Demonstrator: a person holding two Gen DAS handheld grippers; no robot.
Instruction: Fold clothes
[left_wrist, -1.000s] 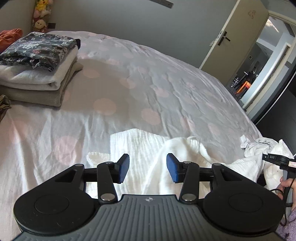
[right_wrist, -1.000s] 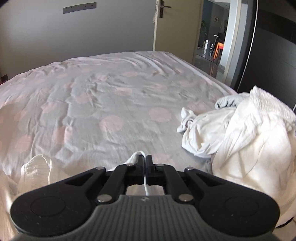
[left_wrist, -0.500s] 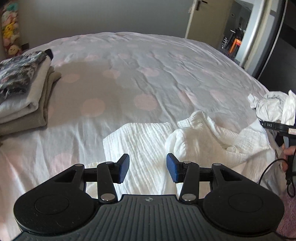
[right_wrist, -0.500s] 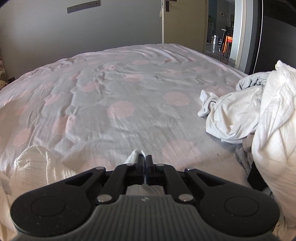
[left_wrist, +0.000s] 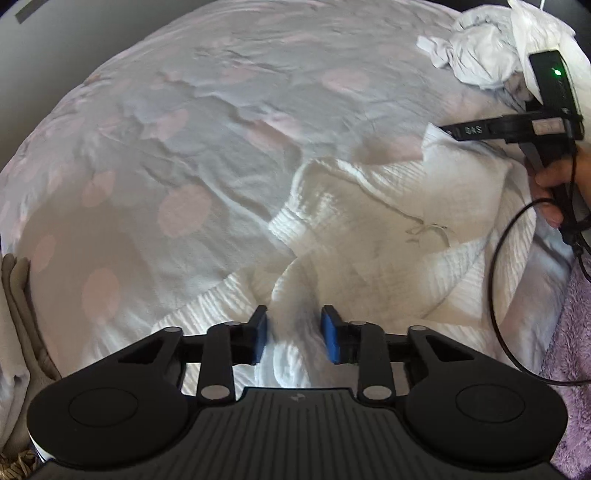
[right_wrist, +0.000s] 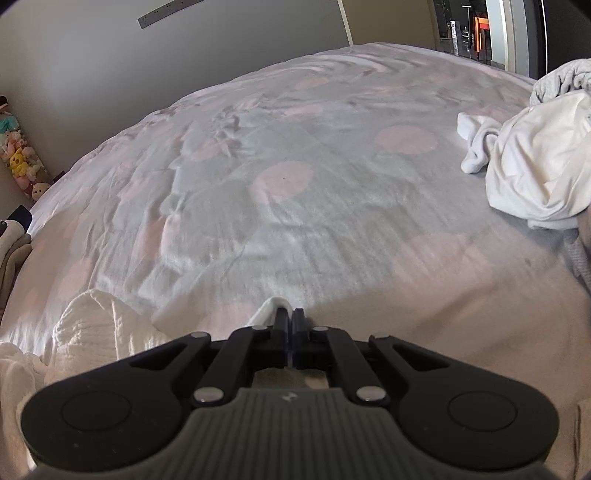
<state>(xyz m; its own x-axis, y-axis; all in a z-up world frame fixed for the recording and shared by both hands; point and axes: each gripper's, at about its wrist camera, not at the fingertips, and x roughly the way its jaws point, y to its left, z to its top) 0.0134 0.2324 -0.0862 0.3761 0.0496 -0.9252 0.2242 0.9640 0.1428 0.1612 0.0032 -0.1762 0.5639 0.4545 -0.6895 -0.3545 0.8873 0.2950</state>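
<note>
A white crinkled garment (left_wrist: 388, 229) lies rumpled on the bed near the front edge. My left gripper (left_wrist: 294, 332) is open, its blue pads either side of a raised fold of this garment. My right gripper (right_wrist: 289, 325) is shut on a corner of the same white garment (right_wrist: 267, 310); it also shows in the left wrist view (left_wrist: 480, 130) at the garment's far right corner. More of the garment bunches at the lower left of the right wrist view (right_wrist: 92, 325).
The bed cover (left_wrist: 221, 129) is pale grey with pink dots. A heap of unfolded white clothes (right_wrist: 535, 166) sits at the right. Folded clothes (left_wrist: 14, 295) are stacked at the left edge. Soft toys (right_wrist: 18, 158) stand by the wall.
My left gripper has dropped down and turned right onto the white garment, so a fold now sits between its pads. My right gripper stays shut on the corner and has shifted slightly.
</note>
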